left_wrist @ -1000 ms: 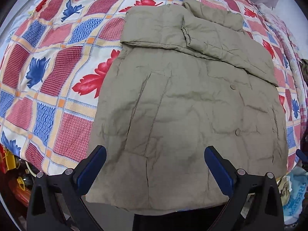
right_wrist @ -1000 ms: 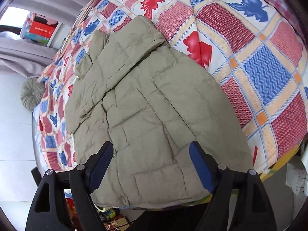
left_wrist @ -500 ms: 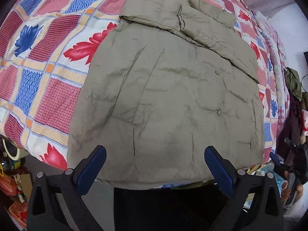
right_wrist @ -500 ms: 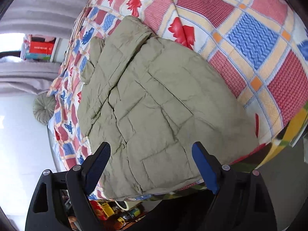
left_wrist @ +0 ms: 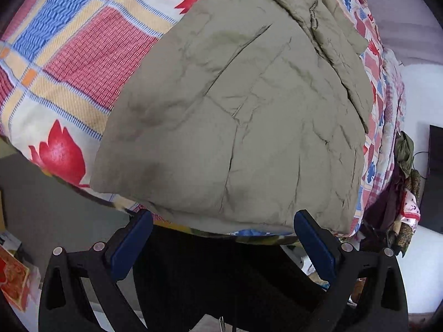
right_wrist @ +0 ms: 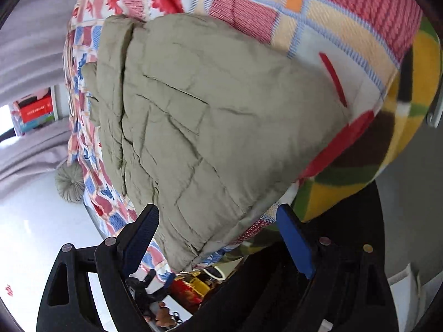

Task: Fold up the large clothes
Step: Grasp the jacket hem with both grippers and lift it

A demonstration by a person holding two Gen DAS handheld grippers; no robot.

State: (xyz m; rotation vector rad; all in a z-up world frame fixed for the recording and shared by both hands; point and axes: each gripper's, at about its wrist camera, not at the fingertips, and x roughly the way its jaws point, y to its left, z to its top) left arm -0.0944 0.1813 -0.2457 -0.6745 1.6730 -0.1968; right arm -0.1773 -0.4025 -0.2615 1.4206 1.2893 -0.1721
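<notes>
Left wrist view: olive jacket [left_wrist: 243, 116] fills mid-frame on the patterned bedspread [left_wrist: 69, 55], apparently sleeves already folded in. Left gripper [left_wrist: 223, 244] and right gripper [right_wrist: 217, 236] gape wide below its hem, grasping nothing. Lengthwise folds remain.

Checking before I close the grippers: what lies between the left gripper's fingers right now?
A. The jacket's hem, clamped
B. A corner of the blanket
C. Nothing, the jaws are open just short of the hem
C: the left gripper is spread wide, with the jacket hem just beyond its fingertips.
</notes>
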